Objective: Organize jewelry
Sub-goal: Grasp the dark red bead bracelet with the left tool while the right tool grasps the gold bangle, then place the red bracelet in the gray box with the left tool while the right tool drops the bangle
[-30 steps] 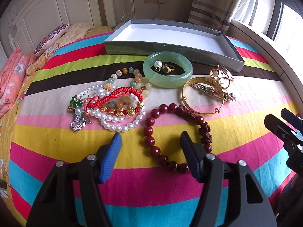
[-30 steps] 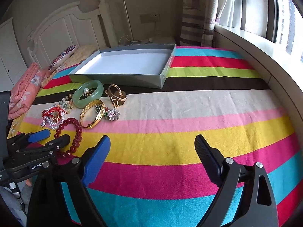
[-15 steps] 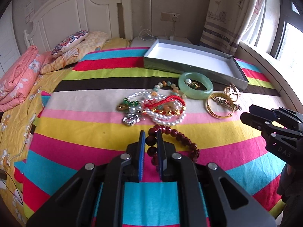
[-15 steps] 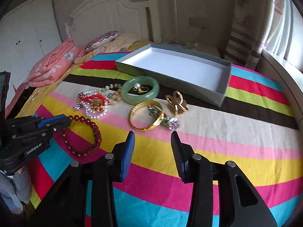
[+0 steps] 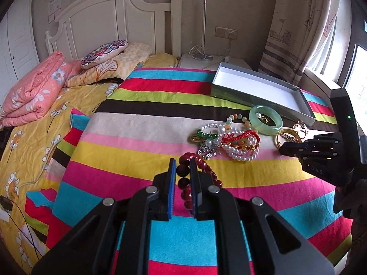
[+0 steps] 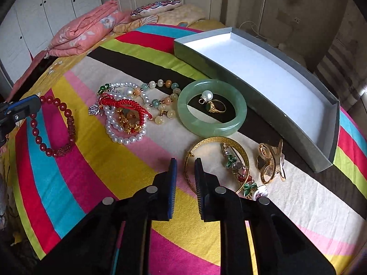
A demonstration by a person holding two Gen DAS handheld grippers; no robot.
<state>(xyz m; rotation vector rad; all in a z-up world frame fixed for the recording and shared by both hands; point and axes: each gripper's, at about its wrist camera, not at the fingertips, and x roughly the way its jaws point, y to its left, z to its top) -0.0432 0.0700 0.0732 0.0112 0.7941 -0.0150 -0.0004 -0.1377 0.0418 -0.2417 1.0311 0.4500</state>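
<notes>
My left gripper [image 5: 183, 163] is shut on the dark red bead bracelet [image 5: 183, 183], with beads pinched between its blue pads. In the right wrist view that bracelet [image 6: 57, 133] trails from the left gripper [image 6: 34, 102] across the striped blanket. My right gripper [image 6: 185, 161] hangs over the gold bangle [image 6: 218, 141], its jaws closing. The bangle's left rim shows between them, and cloth is still visible beside it. A green jade bangle [image 6: 190, 119] lies just beyond, ringing a pearl pendant and a gold ring [image 6: 216, 108]. The empty grey box [image 6: 229, 68] stands behind.
A heap of pearl, red cord and coloured bead bracelets [image 6: 123, 119] lies left of the jade bangle. A jewelled brooch [image 6: 238, 169] sits inside the gold bangle, and a gold hair clip [image 6: 270, 162] lies to its right. Pillows and a folded pink quilt [image 5: 34, 91] sit by the headboard.
The left jaws closed on the red bead bracelet and the hand drew back. The right gripper swung left over the jewellery to the gold bangle while its jaws narrowed from wide open.
</notes>
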